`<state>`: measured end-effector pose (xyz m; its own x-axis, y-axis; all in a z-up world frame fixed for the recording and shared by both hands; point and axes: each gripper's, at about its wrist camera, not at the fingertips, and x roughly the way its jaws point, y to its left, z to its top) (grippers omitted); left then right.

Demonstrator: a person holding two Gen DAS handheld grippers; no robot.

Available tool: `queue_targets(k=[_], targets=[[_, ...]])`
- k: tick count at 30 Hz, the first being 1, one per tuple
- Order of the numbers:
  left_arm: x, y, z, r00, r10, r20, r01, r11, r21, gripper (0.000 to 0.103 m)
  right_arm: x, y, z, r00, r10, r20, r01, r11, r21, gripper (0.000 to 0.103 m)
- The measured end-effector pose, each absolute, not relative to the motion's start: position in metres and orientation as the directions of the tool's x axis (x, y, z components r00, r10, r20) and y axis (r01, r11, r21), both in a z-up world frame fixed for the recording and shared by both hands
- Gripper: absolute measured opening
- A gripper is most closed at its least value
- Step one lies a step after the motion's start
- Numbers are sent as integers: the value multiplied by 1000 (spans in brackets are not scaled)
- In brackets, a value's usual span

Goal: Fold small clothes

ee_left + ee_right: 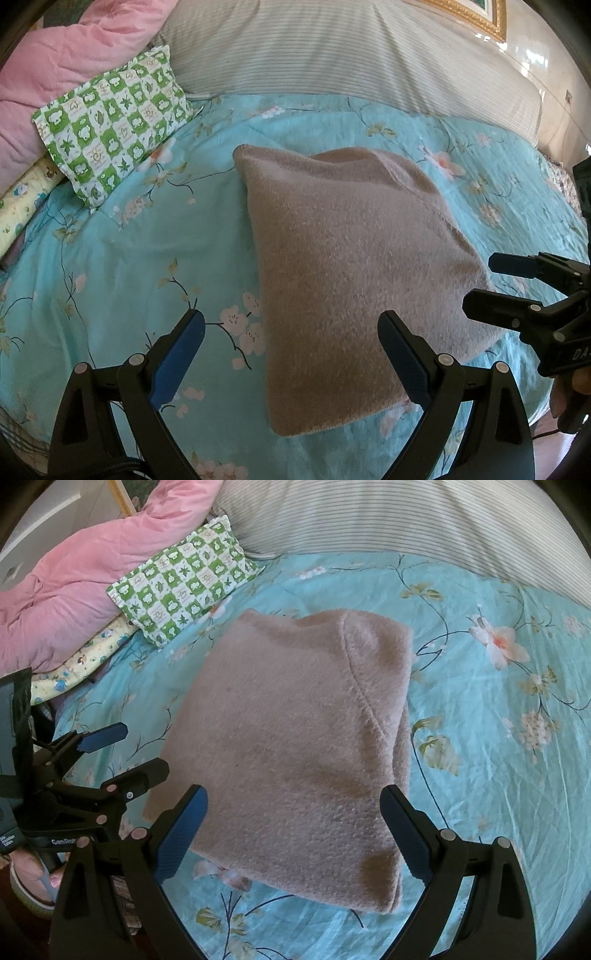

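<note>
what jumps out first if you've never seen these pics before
The fuzzy tan garment, already folded into a thick pad, lies in the middle of the turquoise floral bedspread. Both grippers hover open at its near edge, the left gripper and the right gripper, neither touching it. Behind, at the far left, a green checked pillow leans on a pink quilt.

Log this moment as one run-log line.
left gripper open, empty | right gripper open, empty | tan garment folded on floral bedsheet
</note>
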<state>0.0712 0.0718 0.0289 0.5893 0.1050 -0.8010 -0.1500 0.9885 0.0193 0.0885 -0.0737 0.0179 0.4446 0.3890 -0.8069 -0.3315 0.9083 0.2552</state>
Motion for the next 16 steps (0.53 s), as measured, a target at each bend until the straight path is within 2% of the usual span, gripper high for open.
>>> queue_targets(k=[16], targets=[[70,72,31,591,133,-796,-176,984,34,95,91,-80,18,443,396,-804,-331,906,264,94]])
